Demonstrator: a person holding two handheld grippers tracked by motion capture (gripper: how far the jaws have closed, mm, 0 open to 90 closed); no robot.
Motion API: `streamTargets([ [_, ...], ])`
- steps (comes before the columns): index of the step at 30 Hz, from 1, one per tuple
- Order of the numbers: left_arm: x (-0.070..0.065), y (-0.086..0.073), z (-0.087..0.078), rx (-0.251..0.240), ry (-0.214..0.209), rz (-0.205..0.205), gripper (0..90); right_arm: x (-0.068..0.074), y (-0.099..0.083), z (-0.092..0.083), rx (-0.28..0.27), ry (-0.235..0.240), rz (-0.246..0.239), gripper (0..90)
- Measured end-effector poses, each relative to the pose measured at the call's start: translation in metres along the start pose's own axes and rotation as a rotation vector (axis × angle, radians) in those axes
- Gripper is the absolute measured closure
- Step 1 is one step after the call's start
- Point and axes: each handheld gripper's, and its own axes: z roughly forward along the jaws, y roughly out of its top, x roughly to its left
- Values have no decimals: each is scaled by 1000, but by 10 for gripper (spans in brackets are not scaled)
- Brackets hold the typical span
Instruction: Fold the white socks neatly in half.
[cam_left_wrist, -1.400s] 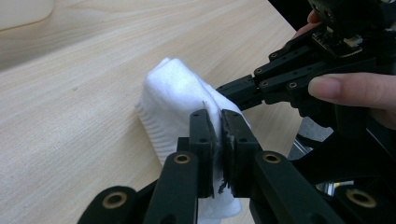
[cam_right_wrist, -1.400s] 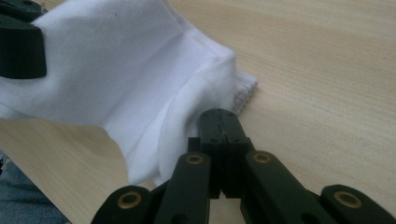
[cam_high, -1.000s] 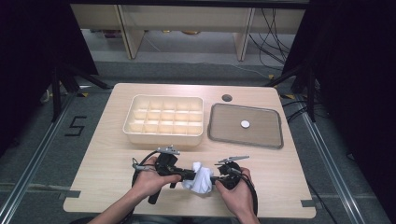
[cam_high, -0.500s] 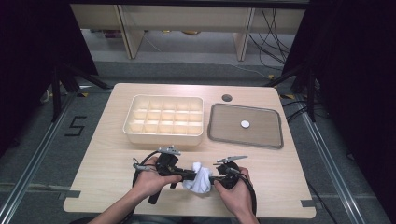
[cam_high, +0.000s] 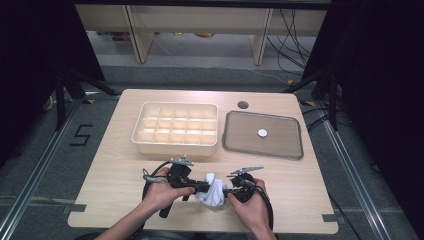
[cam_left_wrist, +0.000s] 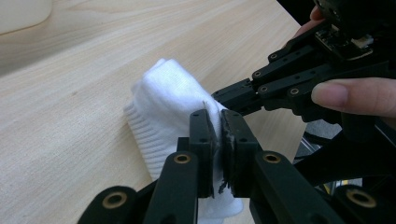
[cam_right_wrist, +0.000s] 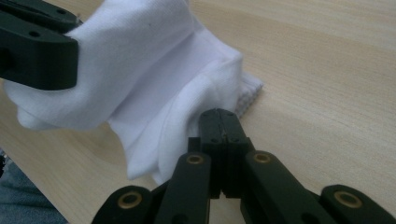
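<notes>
A white sock (cam_high: 212, 190) hangs bunched between my two grippers, just above the wooden table (cam_high: 115, 170) near its front edge. My left gripper (cam_high: 201, 185) comes in from the left and is shut on a thin fold of the sock (cam_left_wrist: 161, 102), with cloth showing between its jaws (cam_left_wrist: 218, 116). From the right, my right gripper (cam_high: 227, 191) is shut on another fold of the sock (cam_right_wrist: 154, 70), its jaws pressed together (cam_right_wrist: 219, 114). In the left gripper view the right gripper (cam_left_wrist: 224, 95) meets the cloth beside my own jaws. The ribbed cuff lies toward the table.
A cream tray (cam_high: 175, 129) with several compartments stands at the middle back. To its right lies a flat grey tray (cam_high: 290, 137) with a small white disc (cam_high: 262, 132) in it. A round hole (cam_high: 243, 105) is in the tabletop behind it.
</notes>
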Motion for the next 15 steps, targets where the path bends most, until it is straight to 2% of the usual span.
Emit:
streamTargets([
  [1,-1,0,0,-4,17,6,831,-1,0,0,-1,-4,-11,900],
  [2,-1,0,0,-4,21,8,831,0,1,-1,2,5,5,900],
  [5,-2,0,0,-9,35,20,831,2,1,-1,2,16,13,900],
  [7,-2,1,0,-7,29,21,831,1,2,0,-4,20,-2,900],
  [9,-3,1,1,-6,27,19,831,2,1,0,-11,16,3,900],
  [10,-3,1,1,-6,27,20,831,1,1,1,-15,3,-23,900],
  [15,-3,1,3,-1,17,17,831,1,1,1,-8,-2,-21,900],
])
